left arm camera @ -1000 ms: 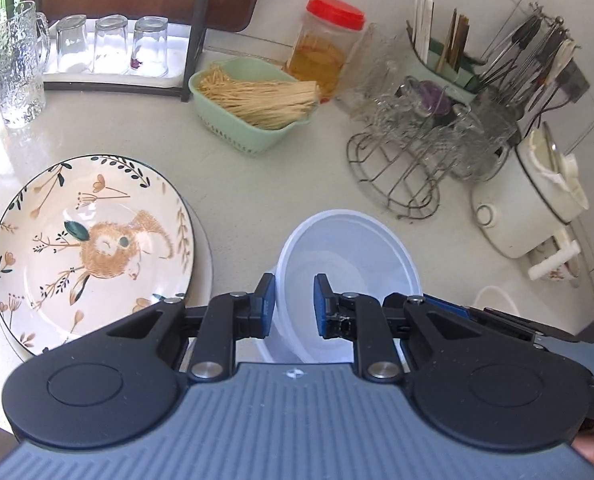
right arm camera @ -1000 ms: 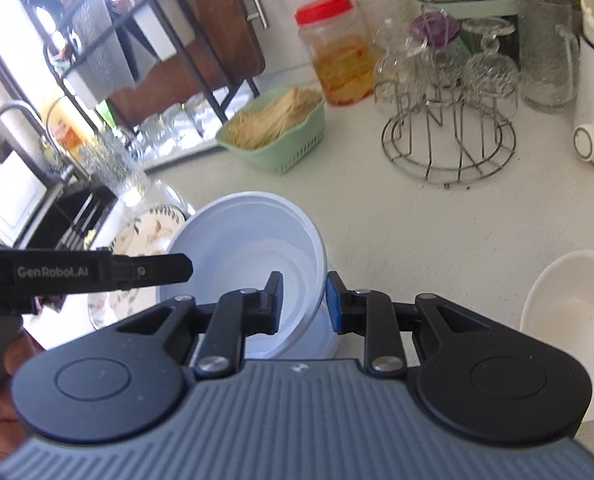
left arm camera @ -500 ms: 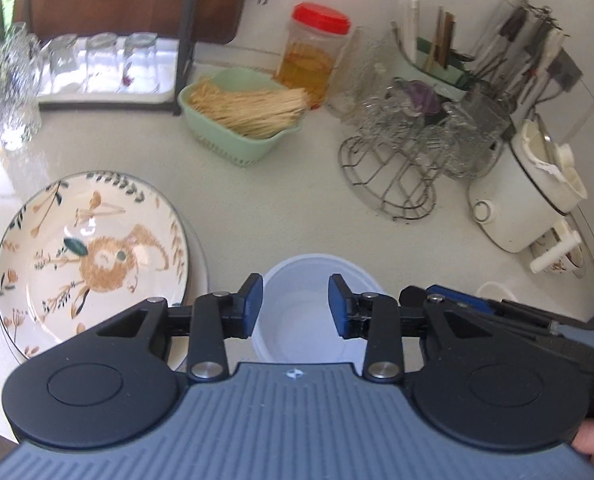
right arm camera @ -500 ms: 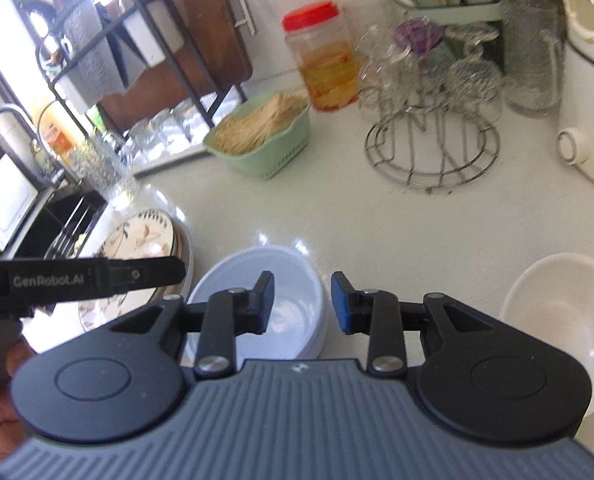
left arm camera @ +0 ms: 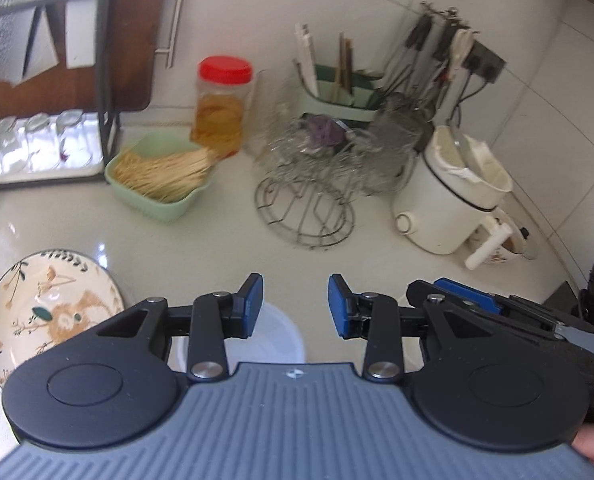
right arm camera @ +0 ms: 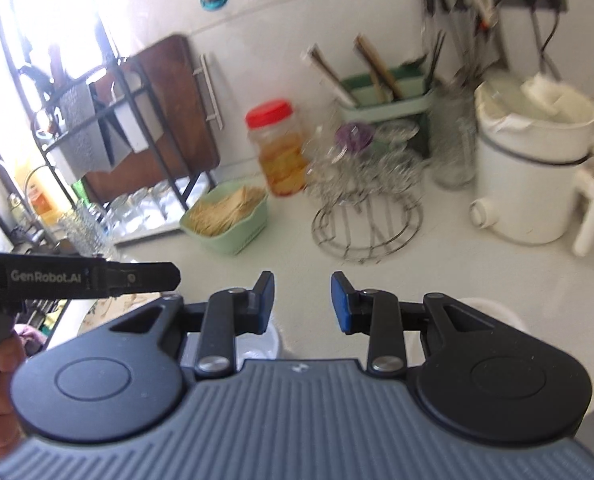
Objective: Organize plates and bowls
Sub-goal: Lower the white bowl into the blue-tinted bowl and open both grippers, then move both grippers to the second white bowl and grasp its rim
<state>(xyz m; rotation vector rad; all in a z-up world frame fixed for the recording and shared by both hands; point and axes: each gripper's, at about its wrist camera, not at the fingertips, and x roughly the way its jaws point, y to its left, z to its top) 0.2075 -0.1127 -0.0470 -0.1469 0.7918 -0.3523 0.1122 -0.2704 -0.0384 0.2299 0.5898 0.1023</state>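
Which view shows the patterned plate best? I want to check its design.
The left wrist view: the patterned plate shows much of its floral face beside the left gripper. The right wrist view shows only a sliver, hidden behind both grippers.

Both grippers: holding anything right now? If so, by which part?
Nothing is held. The left gripper and right gripper both stand open with only countertop showing between their fingers; the white bowl sits below, untouched.

The left hand-held gripper (left arm camera: 295, 305) hides most of the white bowl (left arm camera: 275, 340), the patterned plate (left arm camera: 37, 304) is cut off at the edge, and the glass rack (right arm camera: 367, 184) is blurred.
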